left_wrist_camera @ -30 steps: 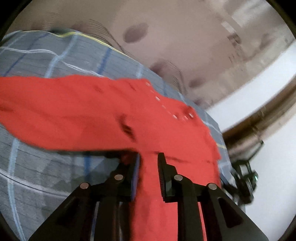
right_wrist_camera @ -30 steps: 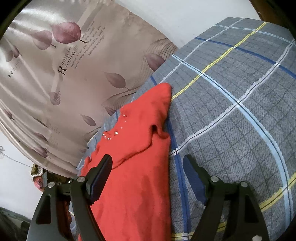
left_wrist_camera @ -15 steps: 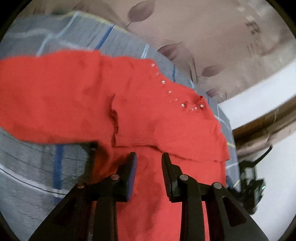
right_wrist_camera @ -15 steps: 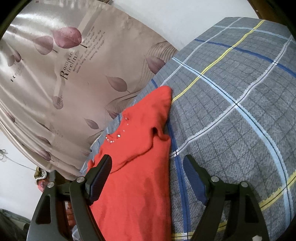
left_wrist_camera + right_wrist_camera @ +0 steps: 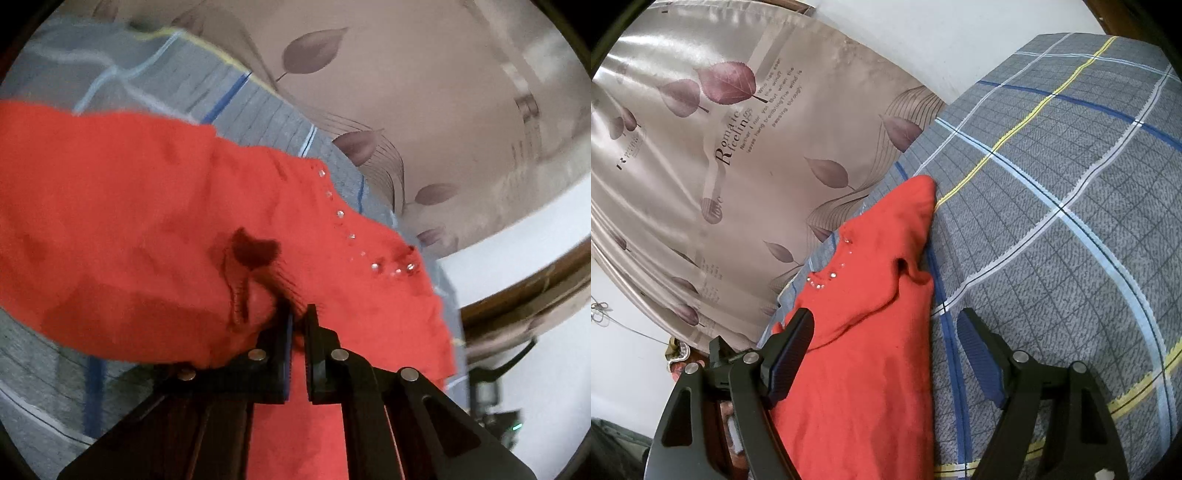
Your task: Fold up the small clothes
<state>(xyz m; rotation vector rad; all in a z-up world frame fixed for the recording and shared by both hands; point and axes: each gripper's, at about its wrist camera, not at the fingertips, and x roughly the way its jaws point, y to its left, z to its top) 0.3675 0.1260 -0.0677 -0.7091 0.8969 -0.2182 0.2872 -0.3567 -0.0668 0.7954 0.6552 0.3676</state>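
A small red knit top (image 5: pixel 129 229) with clear beads near its neckline lies on a grey plaid bed sheet (image 5: pixel 177 92). My left gripper (image 5: pixel 298 314) is shut on a ribbed sleeve cuff (image 5: pixel 255 295) of the top and holds that fold of cloth up over the body. In the right wrist view the red top (image 5: pixel 864 332) lies flat with a sleeve folded in. My right gripper (image 5: pixel 884 350) is open and empty, its fingers straddling the top's lower right edge.
The plaid sheet (image 5: pixel 1071 221) stretches to the right. A beige curtain (image 5: pixel 720 147) with leaf prints hangs behind the bed's far edge. A dark wooden frame (image 5: pixel 524 302) and a small device (image 5: pixel 498 413) stand at the right of the left view.
My left gripper has closed from slightly apart onto the sleeve cuff and lifted it, bunching the red cloth over its left finger. My right gripper has stayed open and almost still.
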